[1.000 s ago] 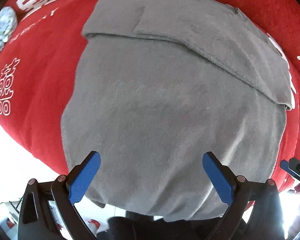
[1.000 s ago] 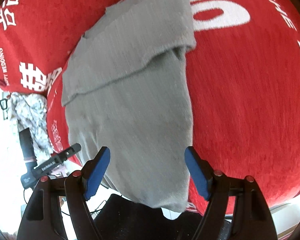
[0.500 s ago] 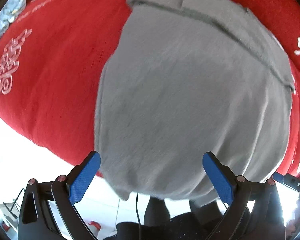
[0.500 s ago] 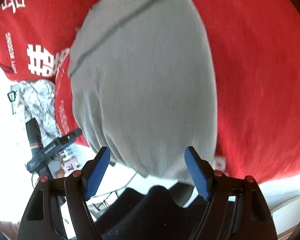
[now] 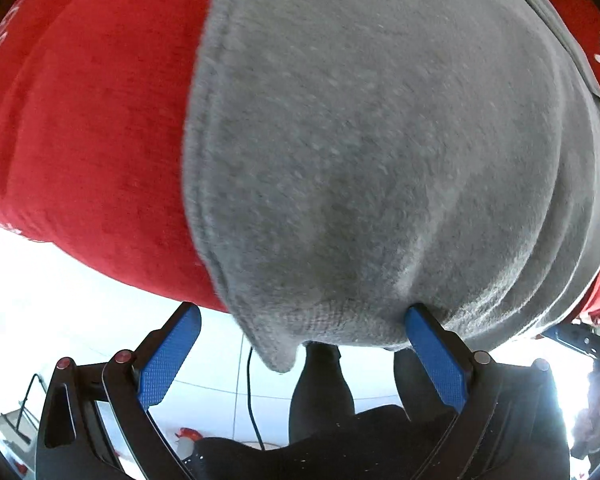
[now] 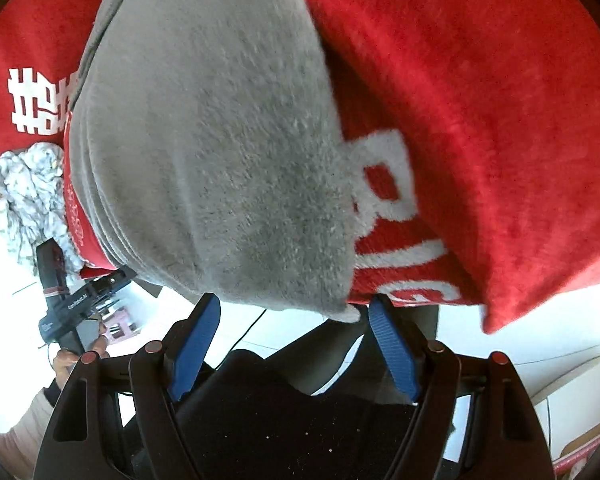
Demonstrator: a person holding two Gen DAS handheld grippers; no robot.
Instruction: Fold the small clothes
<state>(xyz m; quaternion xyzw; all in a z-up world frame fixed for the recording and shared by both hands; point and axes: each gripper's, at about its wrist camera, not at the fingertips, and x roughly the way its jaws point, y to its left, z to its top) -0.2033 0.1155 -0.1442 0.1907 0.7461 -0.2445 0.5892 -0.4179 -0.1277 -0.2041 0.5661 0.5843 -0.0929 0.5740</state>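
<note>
Grey fleece, a small garment [image 5: 380, 160], lies spread on a red blanket [image 5: 80, 120] with white lettering, its near hem hanging over the blanket's front edge toward both cameras. Its long axis runs away from the hem, up and off each view, with a folded-over band at the far end. The left gripper [image 5: 300, 344] stands with its jaws wide apart and nothing clamped: the hem's left corner droops between them, and the right blue pad touches the cloth edge. The right gripper [image 6: 296, 334] is likewise spread, the hem's right corner just above and between its pads, not pinched. Each hand seems about equally near its own corner, so the coming move looks like pinching both corners and carrying the hem away along that axis. A crumpled pale cloth [image 6: 28, 196] lies off to the left.
</note>
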